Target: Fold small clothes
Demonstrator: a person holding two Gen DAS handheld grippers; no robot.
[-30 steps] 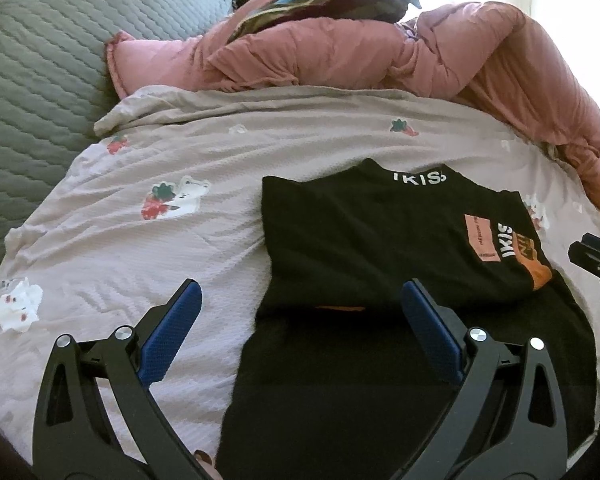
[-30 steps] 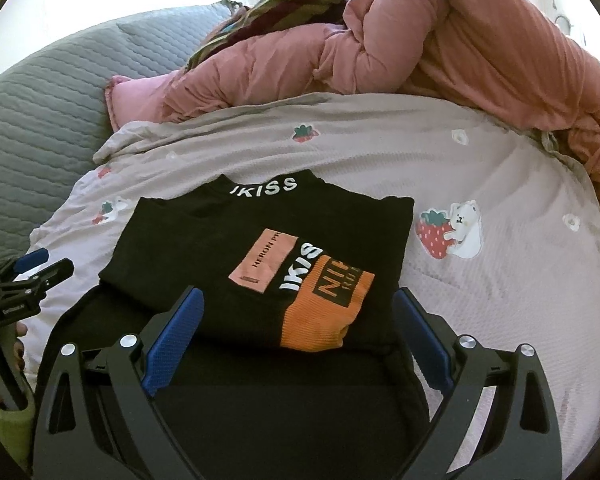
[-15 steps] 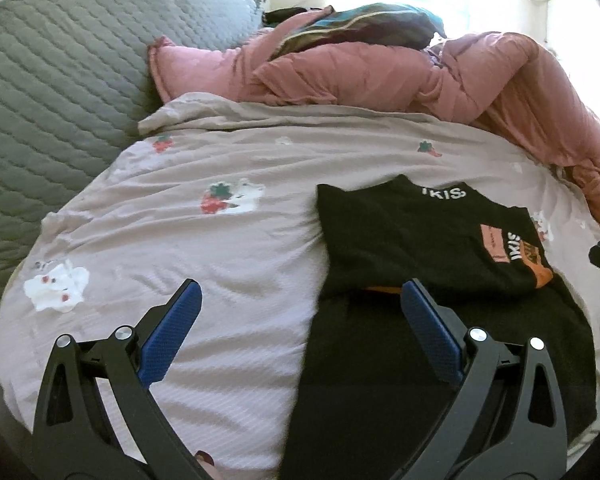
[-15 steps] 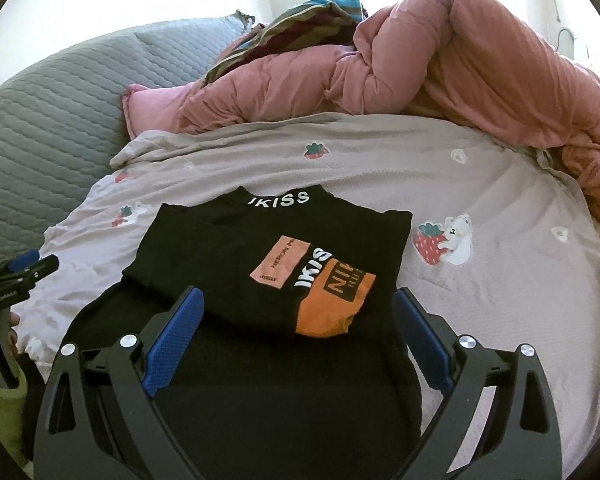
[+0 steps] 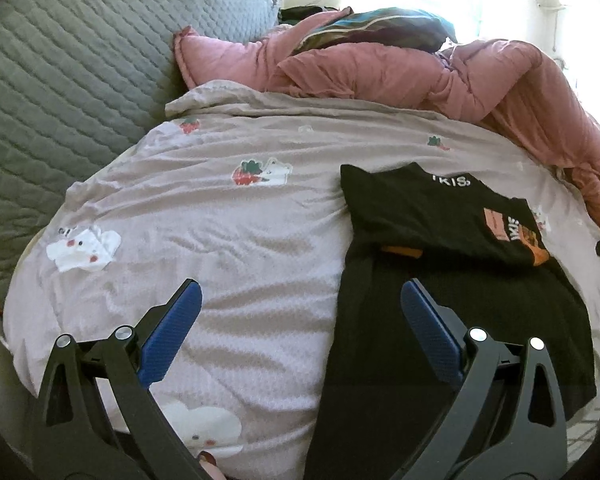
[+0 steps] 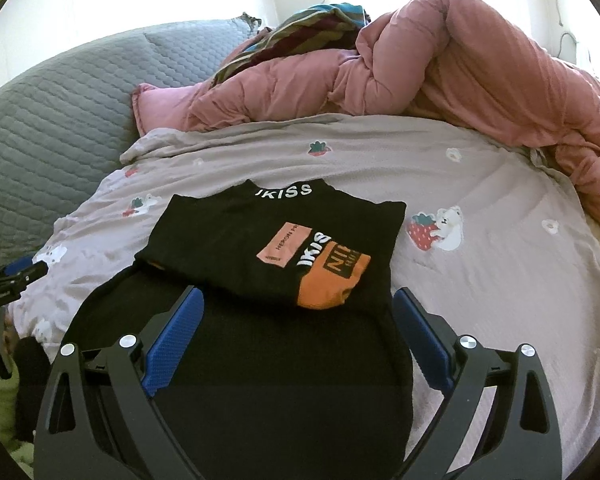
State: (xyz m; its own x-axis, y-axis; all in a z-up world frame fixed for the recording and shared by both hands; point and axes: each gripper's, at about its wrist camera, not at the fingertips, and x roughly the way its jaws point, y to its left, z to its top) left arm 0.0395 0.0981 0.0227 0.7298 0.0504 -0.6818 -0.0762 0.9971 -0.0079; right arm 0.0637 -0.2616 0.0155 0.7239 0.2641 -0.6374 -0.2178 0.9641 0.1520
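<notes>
Right wrist view: I see a black T-shirt (image 6: 260, 300) lying flat on the bedsheet (image 6: 480, 292), its upper part folded down over the lower body so the collar lettering and the orange chest print (image 6: 332, 276) face up.
Shirt position: near edge of the bed, directly ahead of my right gripper (image 6: 296, 312); in the left wrist view the same shirt (image 5: 452, 280) sits to the right of centre.
Fold state: I judge one fold done; the lower body remains spread out toward me, so at least one more fold is due.
Handling: thin, soft knit, light and limp, I judge; it will sag and slide on itself if lifted by one point, so both hem corners suit a pinch.
Hold points: the near corners of the lower panel, one on each side, close to the sheet.
Right claw: released, blue pads wide apart, hovering above the lower panel, gripping nothing.
Left gripper (image 5: 300, 304): released too, straddling the shirt's left edge, one pad over bare sheet, the other over black cloth.
Risk: pinching the sheet along with the hem.
Surroundings: pink duvet (image 6: 440, 68) bunched at the far side, striped cloth (image 6: 300, 28) on it, grey quilted headboard (image 5: 80, 60) to the left.
</notes>
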